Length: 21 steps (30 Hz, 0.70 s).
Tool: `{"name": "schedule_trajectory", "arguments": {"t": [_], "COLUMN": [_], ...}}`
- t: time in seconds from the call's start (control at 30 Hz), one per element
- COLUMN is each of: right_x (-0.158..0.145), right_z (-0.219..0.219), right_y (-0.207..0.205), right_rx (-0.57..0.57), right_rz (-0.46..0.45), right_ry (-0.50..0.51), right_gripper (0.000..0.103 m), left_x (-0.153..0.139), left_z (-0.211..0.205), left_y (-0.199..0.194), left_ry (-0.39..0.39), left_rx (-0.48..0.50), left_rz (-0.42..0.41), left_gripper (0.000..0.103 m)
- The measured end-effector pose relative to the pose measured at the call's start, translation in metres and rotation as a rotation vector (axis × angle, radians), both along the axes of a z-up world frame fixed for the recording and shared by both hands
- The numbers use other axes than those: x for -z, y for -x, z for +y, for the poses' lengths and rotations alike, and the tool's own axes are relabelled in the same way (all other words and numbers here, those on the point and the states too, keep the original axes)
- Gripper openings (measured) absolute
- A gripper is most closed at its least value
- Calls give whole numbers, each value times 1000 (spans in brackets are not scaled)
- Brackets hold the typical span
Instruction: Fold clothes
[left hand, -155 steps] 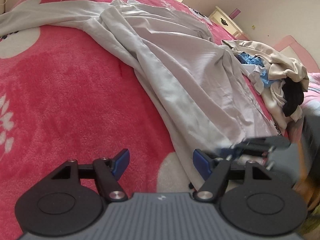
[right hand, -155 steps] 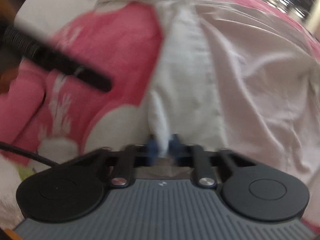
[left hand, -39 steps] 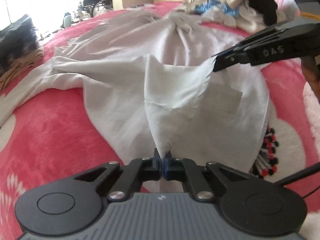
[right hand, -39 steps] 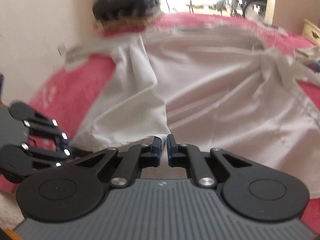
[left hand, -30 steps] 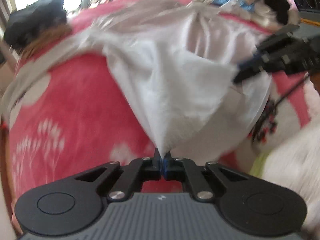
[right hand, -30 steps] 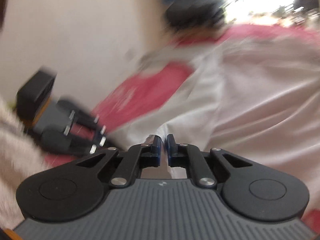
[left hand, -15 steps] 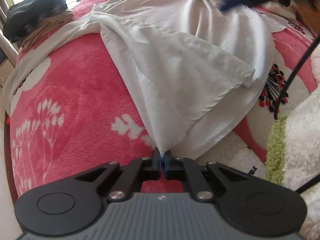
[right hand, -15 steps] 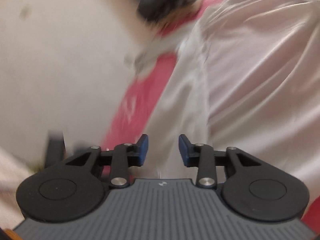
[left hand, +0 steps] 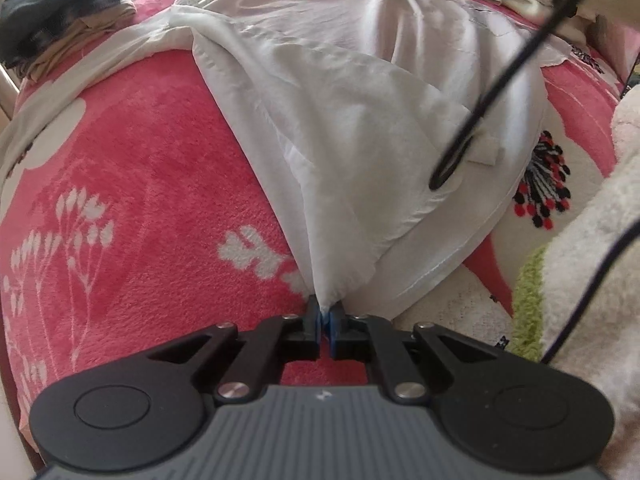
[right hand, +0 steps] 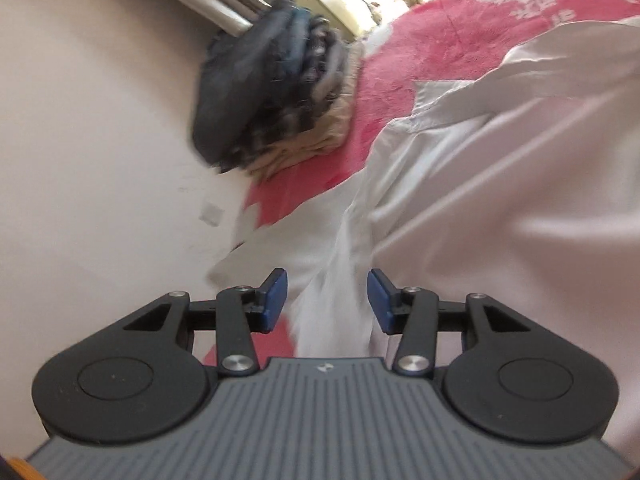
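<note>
A pale grey-white shirt (left hand: 360,120) lies spread over a red blanket with white flowers (left hand: 140,168), one side folded over onto the body. My left gripper (left hand: 325,316) is shut on a corner of the shirt's hem near the bed's front edge. In the right wrist view the same shirt (right hand: 500,208) fills the right half. My right gripper (right hand: 327,294) hovers over the shirt's sleeve side with its jaws opening. White cloth lies under the gap, but the blue pads do not press on it.
A stack of folded dark and tan clothes (right hand: 272,96) sits at the bed's far corner by a cream wall (right hand: 92,152), also visible in the left wrist view (left hand: 60,28). A black cable (left hand: 500,84) crosses above the shirt. A fluffy white and green sleeve (left hand: 580,272) is at the right.
My right gripper let go of the shirt's edge, opened, and swung across toward the sleeve side near the wall. The folded flap settled flat on the shirt. My left gripper kept its grip.
</note>
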State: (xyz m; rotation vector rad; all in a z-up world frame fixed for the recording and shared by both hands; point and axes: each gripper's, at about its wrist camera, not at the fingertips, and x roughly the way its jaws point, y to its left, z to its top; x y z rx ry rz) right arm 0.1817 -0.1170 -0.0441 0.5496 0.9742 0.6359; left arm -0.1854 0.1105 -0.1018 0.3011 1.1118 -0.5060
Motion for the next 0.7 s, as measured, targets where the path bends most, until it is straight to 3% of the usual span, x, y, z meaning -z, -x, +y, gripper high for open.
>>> {"name": "schedule_trajectory", "arguments": {"t": [0.2,0.27,0.33,0.37,0.47,0.7], "right_x": [32,40,42,41,31,-22], "right_z": [46,56,61,62,51,-24], "right_y": [-61,-68,-68,-66,-61,-35], "right_rx": [2,-30,-63,-77,-52,121], "right_rz": [24,35,29,22,-20,-177], "right_ry": [106,134,142,141,130,106], "right_gripper": [39,30,10,8,1,0], "left_x": [2,2,2,2,0,-8], "left_z": [5,6,7,8,10,9], "left_y": [-5,-6,-6,-7,-6,-3], "left_ry": [27,33,41,45,62,100], "left_rx": [6,10,11,11,2,16], "left_rz": [36,45,52,55,65,63], "left_gripper": [5,5,5,5,6,7]}}
